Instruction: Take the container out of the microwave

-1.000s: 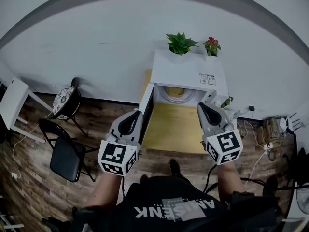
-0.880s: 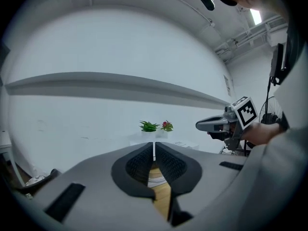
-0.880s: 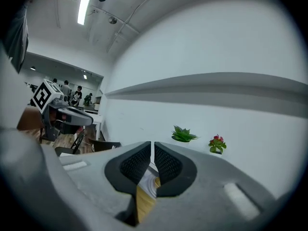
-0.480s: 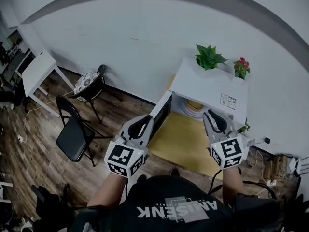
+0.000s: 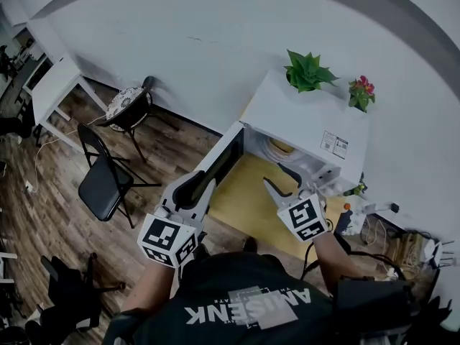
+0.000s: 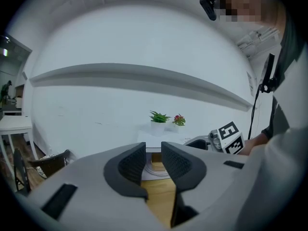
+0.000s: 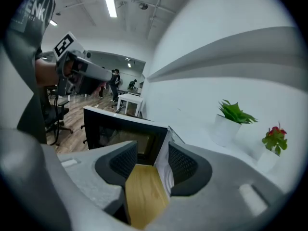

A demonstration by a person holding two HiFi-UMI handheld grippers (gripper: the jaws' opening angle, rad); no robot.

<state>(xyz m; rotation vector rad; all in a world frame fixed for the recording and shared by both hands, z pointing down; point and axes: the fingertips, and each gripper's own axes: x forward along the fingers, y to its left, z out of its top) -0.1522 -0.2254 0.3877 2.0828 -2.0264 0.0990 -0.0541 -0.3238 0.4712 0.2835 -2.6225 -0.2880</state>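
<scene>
Head view: a white box-shaped microwave (image 5: 302, 117) stands on a light wooden tabletop (image 5: 241, 203) with its black-glass door (image 5: 224, 158) swung wide to the left. A pale yellowish container (image 5: 282, 147) sits inside the cavity, on what looks like a white turntable (image 5: 267, 149); its shape is too small to make out. The left gripper (image 5: 201, 185) hovers near the door's free edge and the right gripper (image 5: 282, 180) hangs over the tabletop in front of the opening, both well apart from the container. Left gripper view: the jaws are opening, with a narrow gap so far and nothing between the pads. Through that gap the cavity and the container show, well beyond the tips. Right gripper view: these jaws are opening too and stand wide apart. Only the tabletop and the door's edge are seen past them, and nothing is gripped. Judging from this, the door-opening step is done and the container has not yet been touched. The reach into the cavity, the grip on the container and carrying it out onto the tabletop are all left to do.
</scene>
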